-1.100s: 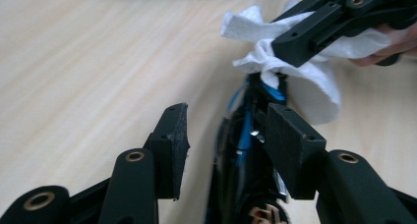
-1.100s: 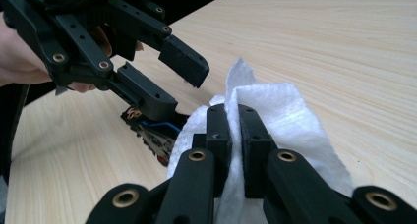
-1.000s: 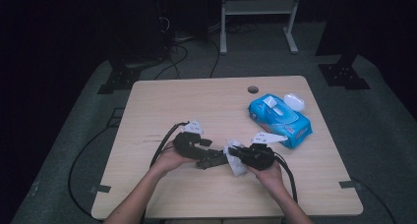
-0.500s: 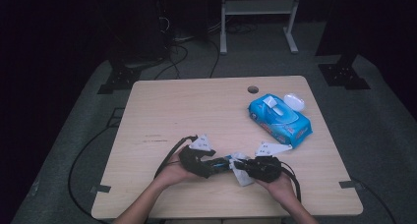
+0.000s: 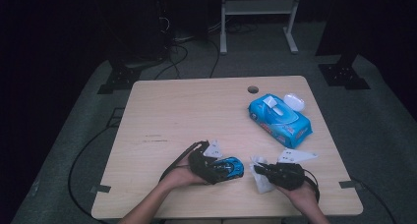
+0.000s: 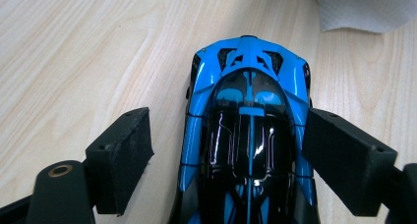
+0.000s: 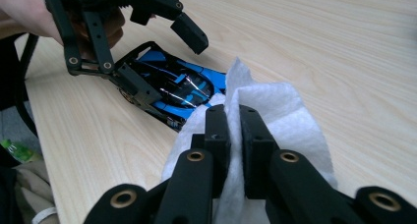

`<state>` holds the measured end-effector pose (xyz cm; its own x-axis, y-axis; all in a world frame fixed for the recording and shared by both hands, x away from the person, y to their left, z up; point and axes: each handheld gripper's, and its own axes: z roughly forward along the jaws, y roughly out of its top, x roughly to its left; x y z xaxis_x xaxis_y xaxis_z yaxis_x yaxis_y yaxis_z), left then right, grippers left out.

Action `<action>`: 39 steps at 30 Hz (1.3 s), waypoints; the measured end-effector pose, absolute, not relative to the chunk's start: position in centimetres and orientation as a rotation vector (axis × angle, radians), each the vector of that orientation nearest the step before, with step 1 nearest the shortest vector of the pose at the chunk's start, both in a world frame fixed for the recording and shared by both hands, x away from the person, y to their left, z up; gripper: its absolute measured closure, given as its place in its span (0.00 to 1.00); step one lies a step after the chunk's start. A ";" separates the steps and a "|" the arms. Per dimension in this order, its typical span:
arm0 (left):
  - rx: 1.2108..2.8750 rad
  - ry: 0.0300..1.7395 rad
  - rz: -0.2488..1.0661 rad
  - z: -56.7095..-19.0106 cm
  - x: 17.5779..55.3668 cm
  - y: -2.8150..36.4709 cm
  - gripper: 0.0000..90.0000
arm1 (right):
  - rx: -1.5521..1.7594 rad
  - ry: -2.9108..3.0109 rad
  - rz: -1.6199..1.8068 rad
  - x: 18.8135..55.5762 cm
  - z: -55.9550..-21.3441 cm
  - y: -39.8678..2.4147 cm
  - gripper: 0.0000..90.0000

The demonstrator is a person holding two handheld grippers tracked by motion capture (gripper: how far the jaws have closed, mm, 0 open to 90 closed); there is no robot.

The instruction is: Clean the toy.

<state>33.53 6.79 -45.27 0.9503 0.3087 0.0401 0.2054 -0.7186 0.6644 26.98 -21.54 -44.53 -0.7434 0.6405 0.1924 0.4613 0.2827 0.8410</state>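
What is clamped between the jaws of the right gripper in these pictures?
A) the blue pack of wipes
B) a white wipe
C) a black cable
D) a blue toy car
B: in the right gripper view the right gripper has its jaws pressed together on the white wipe, while the blue toy car sits on the table between the open jaws of the left gripper.
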 end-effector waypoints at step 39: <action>2.481 0.429 0.291 -45.9 38.6 6.5 0.30 | 1.114 2.241 1.387 30.1 -45.1 -24.8 0.78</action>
